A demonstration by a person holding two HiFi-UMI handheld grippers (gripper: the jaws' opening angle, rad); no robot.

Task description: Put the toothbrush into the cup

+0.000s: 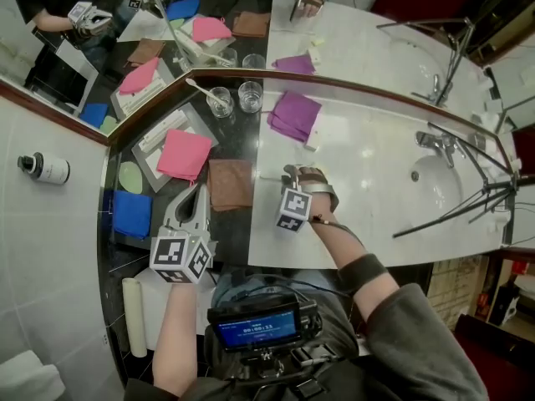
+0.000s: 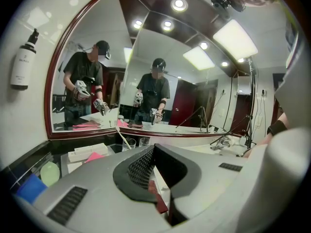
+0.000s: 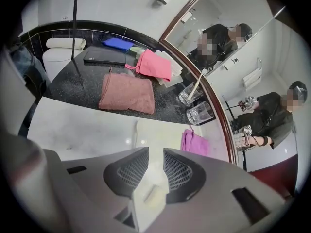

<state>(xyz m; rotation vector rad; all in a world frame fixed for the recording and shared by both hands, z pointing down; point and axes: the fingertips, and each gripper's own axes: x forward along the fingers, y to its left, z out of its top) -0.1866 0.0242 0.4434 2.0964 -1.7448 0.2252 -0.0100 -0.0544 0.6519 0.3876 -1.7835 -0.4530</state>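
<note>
Over the white marble counter (image 1: 368,182), my right gripper (image 1: 289,174) (image 3: 155,152) points steeply down. A white and pale yellow toothbrush (image 1: 272,176) (image 3: 154,194) sits between its pads, and its thin shaft sticks out to the left. Two glass cups stand by the mirror. One cup (image 1: 221,104) (image 3: 189,96) holds another toothbrush (image 1: 203,88), and the other cup (image 1: 250,96) (image 3: 200,113) is empty. My left gripper (image 1: 199,192) (image 2: 154,147) hangs shut and empty over the black counter, near the brown cloth.
A purple cloth (image 1: 294,114) lies between the cups and my right gripper. A pink cloth (image 1: 184,153), brown cloth (image 1: 230,184) and blue cloth (image 1: 131,213) cover the black counter. Sink (image 1: 439,178), faucet (image 1: 435,140) and tripod legs (image 1: 451,215) are at right.
</note>
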